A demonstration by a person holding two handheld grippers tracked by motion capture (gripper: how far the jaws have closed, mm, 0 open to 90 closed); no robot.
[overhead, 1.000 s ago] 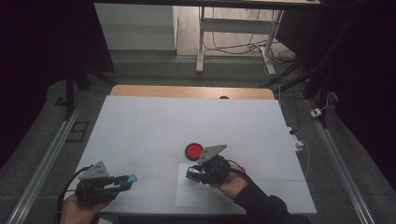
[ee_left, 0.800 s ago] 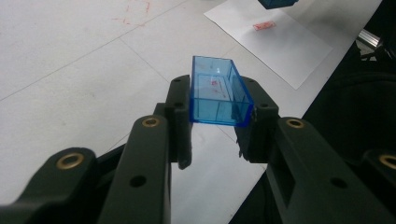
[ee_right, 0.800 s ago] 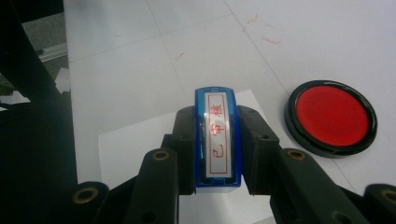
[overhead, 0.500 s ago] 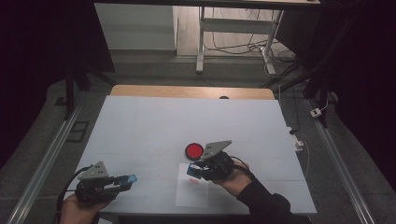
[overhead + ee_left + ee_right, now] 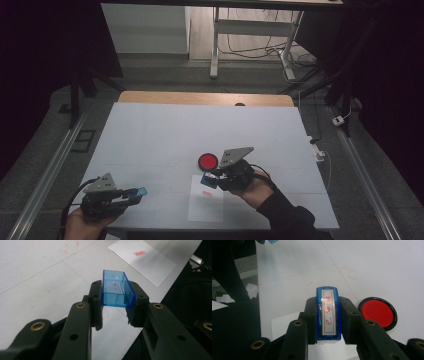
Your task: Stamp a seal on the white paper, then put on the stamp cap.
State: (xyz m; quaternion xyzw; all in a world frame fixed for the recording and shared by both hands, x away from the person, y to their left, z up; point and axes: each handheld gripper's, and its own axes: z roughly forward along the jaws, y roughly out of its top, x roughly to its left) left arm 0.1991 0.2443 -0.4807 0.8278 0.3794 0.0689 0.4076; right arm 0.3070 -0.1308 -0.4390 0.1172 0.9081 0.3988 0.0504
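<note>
On the white tabletop [image 5: 165,135], the left tongs [image 5: 134,192] are clamped on an empty clear blue stamp cap [image 5: 117,290] near the front edge. To its right, the right tongs [image 5: 209,179] grip a blue stamp [image 5: 328,312] above a sheet of paper [image 5: 206,207] bearing 1 red imprint. The open red ink pad [image 5: 208,161] lies just beyond; stamping looks done, so the next move is likely recapping, which calls for aligning stamp and cap.

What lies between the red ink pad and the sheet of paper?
In the high view, the right hand-held gripper, shut on the blue stamp, hangs between the red ink pad and the paper.
</note>
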